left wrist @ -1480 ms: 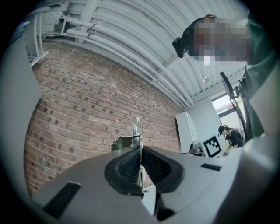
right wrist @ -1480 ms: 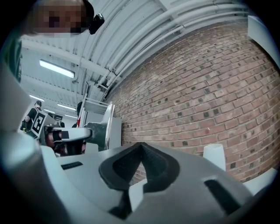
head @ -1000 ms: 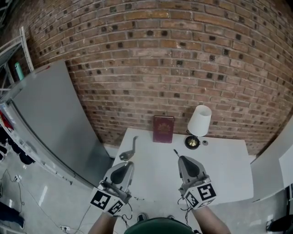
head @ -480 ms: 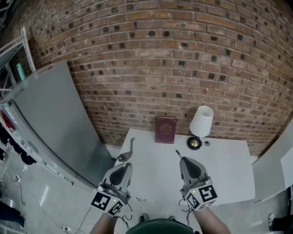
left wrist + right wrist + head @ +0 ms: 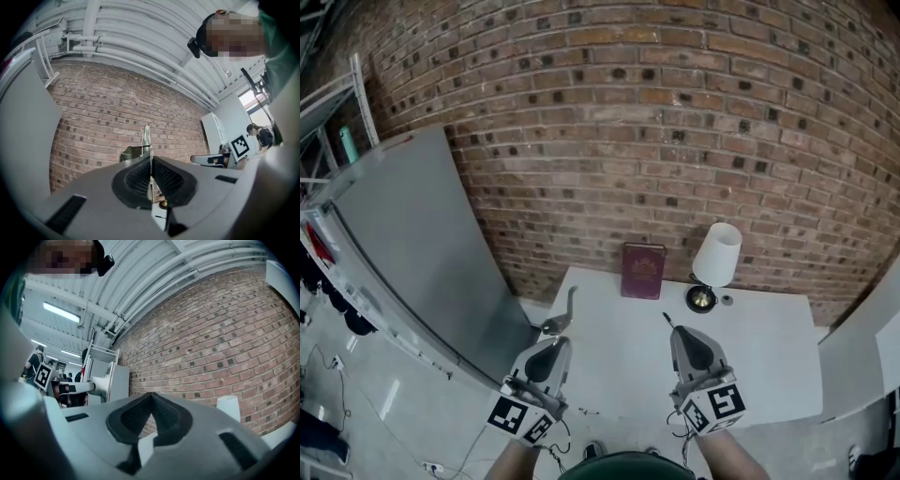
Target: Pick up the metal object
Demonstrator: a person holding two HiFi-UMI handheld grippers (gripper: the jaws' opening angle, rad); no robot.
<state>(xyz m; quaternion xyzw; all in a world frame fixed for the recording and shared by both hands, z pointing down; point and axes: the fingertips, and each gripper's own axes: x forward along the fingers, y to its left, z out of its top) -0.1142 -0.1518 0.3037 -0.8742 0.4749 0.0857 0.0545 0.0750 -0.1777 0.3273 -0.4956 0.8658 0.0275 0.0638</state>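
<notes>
The left gripper (image 5: 560,341) clamps the metal object (image 5: 146,138). The right gripper (image 5: 673,330) is closed and empty. The white desk (image 5: 759,352) lies beneath both, with a brick wall (image 5: 628,141) ahead.

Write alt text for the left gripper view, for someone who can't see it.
The left gripper is shut on a thin metal object that sticks up past its tips. Behind it stands a brick wall, with white pipes overhead.
</notes>
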